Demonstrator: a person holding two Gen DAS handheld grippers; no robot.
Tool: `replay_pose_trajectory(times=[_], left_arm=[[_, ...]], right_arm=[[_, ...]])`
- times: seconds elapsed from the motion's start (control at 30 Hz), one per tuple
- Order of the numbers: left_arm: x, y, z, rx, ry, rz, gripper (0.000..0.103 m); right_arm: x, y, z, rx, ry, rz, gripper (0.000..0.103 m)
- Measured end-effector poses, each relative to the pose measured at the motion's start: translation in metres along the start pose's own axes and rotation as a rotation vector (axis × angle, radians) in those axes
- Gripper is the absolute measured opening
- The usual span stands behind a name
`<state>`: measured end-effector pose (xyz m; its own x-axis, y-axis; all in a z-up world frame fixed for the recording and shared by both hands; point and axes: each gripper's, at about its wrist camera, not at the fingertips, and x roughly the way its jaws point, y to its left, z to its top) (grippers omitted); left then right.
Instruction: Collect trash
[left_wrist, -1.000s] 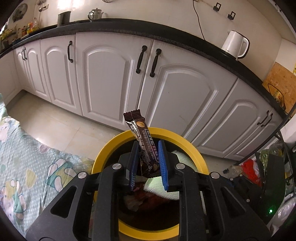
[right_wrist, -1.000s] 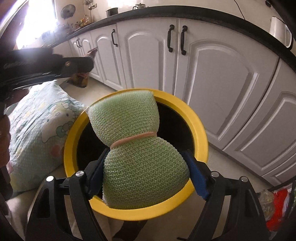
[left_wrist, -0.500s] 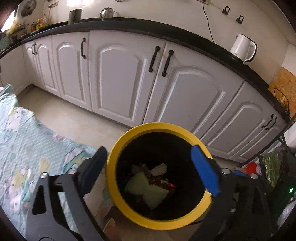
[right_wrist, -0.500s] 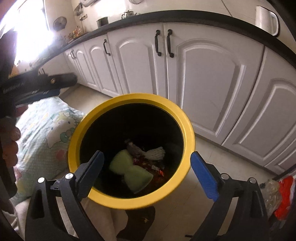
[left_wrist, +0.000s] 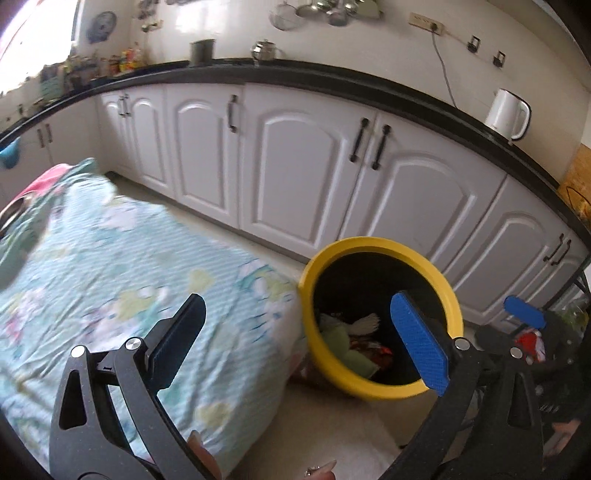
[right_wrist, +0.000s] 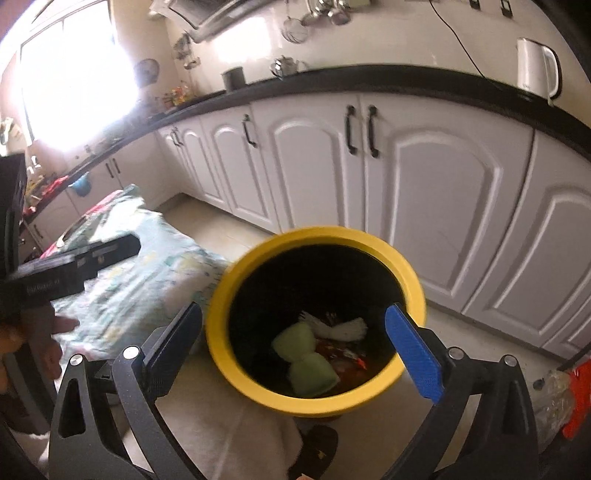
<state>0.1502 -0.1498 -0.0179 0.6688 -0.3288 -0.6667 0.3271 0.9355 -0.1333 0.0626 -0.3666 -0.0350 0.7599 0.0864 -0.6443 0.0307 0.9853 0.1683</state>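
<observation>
The yellow-rimmed black bin (right_wrist: 317, 233) stands on the floor before the white cabinets. Inside it lie a green mesh scrubber (right_wrist: 306, 363), a white bundle (right_wrist: 347, 328) and red-brown wrappers (right_wrist: 343, 356). My right gripper (right_wrist: 293, 309) hovers above the bin mouth, its jaws opening wide, nothing held between them. My left gripper (left_wrist: 297, 301) is to the left of the bin (left_wrist: 376, 243), over the edge of the patterned blanket, jaws also opening and empty. The scrubber (left_wrist: 340, 339) shows in the left wrist view too.
A light-blue patterned blanket (left_wrist: 110, 280) covers a low surface left of the bin. White cabinets (left_wrist: 295, 166) under a black counter hold a white kettle (left_wrist: 506, 114). A pale mat (right_wrist: 229, 424) and dark slipper (right_wrist: 317, 446) lie near the bin. Bags (right_wrist: 576, 398) sit at right.
Both grippers opened: the wrapper left the left jaws and the green scrubber left the right jaws, and both now lie in the bin. The left gripper swung left; the right one rose.
</observation>
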Motion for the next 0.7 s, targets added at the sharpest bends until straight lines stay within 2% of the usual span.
replay_pose_trajectory(times=[0.37, 0.7], left_arm=[[-0.075, 0.041, -0.019, -0.052, -0.160, 0.120, 0.092], [-0.122, 0.049, -0.051, -0.033, -0.289, 0.204, 0.092]], right_arm=[[-0.037, 0.062, 0.008, -0.051, -0.164, 0.060, 0.097], [-0.069, 0.089, -0.013, -0.066, -0.340, 0.063, 0.097]])
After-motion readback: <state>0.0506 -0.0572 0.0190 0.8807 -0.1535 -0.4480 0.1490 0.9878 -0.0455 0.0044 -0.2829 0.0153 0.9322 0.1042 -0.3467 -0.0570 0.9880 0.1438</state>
